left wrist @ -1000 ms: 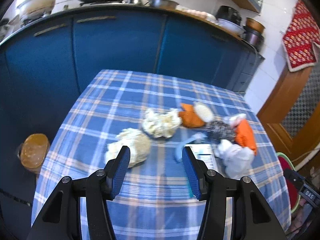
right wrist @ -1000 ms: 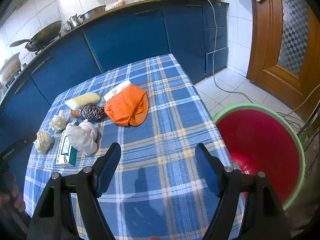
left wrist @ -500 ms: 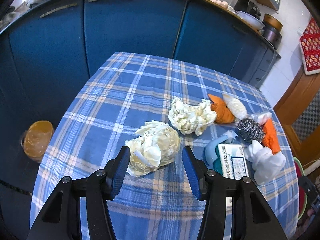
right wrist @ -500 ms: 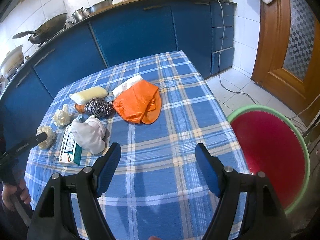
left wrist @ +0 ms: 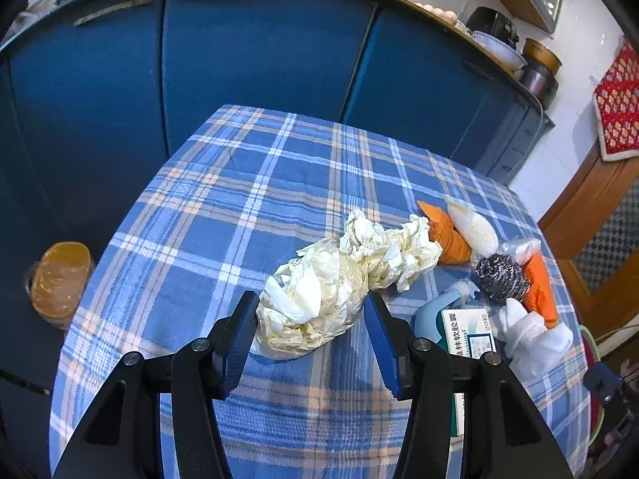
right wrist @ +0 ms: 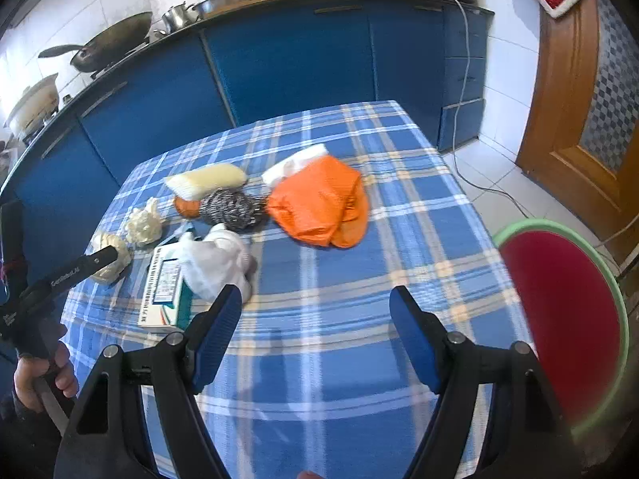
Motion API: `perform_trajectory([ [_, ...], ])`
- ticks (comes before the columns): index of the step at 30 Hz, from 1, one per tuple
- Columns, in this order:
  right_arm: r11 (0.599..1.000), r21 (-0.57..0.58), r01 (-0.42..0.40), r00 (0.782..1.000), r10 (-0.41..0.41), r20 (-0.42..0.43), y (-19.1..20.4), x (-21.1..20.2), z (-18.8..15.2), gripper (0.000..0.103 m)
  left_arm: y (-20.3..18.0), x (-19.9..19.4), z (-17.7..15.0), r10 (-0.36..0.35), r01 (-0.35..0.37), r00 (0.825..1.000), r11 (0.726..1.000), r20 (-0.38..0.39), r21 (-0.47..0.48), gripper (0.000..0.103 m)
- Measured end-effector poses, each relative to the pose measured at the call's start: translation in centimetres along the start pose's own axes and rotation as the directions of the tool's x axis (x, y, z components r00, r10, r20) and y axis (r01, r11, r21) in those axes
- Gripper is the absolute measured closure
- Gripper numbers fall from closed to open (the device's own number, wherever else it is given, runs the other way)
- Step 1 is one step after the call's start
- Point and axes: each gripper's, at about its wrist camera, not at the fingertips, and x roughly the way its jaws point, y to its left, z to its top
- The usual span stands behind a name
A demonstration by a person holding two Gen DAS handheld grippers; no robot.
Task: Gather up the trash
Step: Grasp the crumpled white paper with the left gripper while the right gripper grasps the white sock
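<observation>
The left gripper (left wrist: 309, 333) hangs low over the desk covered in a blue plaid cloth (left wrist: 247, 207), its blue-padded jaws spread to either side of a crumpled ball of cream-white paper (left wrist: 315, 311); the pads flank the ball closely but are not seen pressing into it, so this looks like the instant before a squeeze. A second crumpled wad of the same pale paper (left wrist: 389, 249) lies just behind the first, touching or nearly touching it, so closing could catch its edge as well. Further right sits a cluster of household things: an orange cone-like piece (left wrist: 445, 233), a white mesh-wrapped lump (left wrist: 473, 227), a grey steel-wool scourer (left wrist: 501, 277), a white and teal printed carton (left wrist: 469, 337) and a bunched white plastic bag (left wrist: 535, 337). The right gripper (right wrist: 315, 333) hovers above bare cloth near the front of the desk, jaws wide apart and holding nothing, with a folded orange cloth (right wrist: 323, 209) well ahead of it. A round red basin with a green rim (right wrist: 567, 319) stands on the floor off the desk's right edge, probably the place for the trash, which would explain why that gripper waits on this side. The soft paper should compress easily, so a full, firm closure seems needed to keep it from slipping out on the way across.
</observation>
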Motion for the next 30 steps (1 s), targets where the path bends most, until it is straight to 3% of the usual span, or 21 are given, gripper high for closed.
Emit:
perform_trajectory([
  [20,0.994,-0.098,-0.04,0.998,0.035,-0.052,6.7,5.0,1.3,0.026,1.4,1.8,0.0,-0.12,0.119,0.992,0.992,-0.041,-0.033,0.047],
  [28,0.993,-0.106,-0.06,0.995,0.051,-0.087,7.2,6.9,1.3,0.047,1.6,1.9,0.0,-0.135,0.133,0.99,0.99,-0.033,-0.043,0.049],
  [30,0.992,-0.104,-0.075,0.993,0.065,-0.103,7.1,7.3,1.1,0.058,1.6,1.7,0.0,-0.136,0.135,0.99,0.99,-0.029,-0.04,0.051],
])
